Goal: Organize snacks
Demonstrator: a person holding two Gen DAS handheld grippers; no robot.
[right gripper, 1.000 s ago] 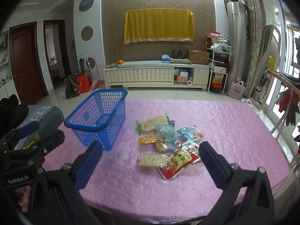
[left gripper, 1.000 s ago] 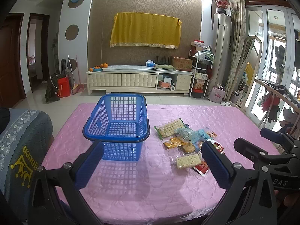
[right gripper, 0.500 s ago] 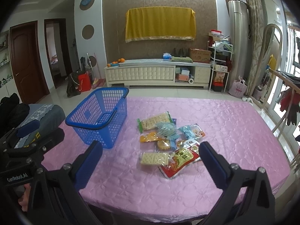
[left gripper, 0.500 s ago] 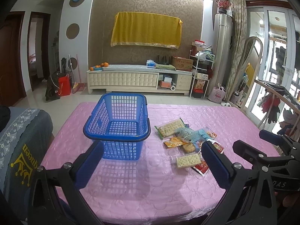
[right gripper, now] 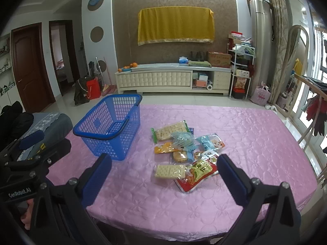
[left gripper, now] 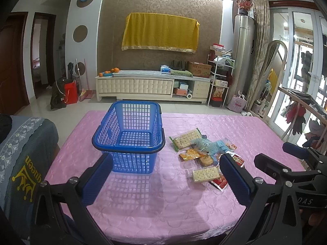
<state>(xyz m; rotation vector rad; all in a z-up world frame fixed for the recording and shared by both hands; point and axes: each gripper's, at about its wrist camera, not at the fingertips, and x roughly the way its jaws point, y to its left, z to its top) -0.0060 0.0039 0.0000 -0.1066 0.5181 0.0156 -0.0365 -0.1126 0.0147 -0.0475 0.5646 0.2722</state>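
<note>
An empty blue plastic basket (left gripper: 128, 140) stands on the pink tablecloth (left gripper: 153, 200), also in the right wrist view (right gripper: 110, 127). Right of it lies a pile of several snack packets (left gripper: 202, 157): cracker packs (right gripper: 169, 171), a red and yellow bag (right gripper: 199, 172), blue packets (right gripper: 184, 139) and an orange one (right gripper: 163, 149). My left gripper (left gripper: 165, 181) is open and empty, held above the near table edge in front of the basket. My right gripper (right gripper: 163, 180) is open and empty, held near the pile's front.
A grey cushioned chair back (left gripper: 22, 163) stands at the table's left side. Wooden chair and drying rack (right gripper: 312, 126) stand at the right edge. A white TV cabinet (left gripper: 151, 87) stands beyond the table across the floor.
Both grippers have edged slightly forward toward the table; the basket and snacks appear a little closer. Nothing on the table has moved.
</note>
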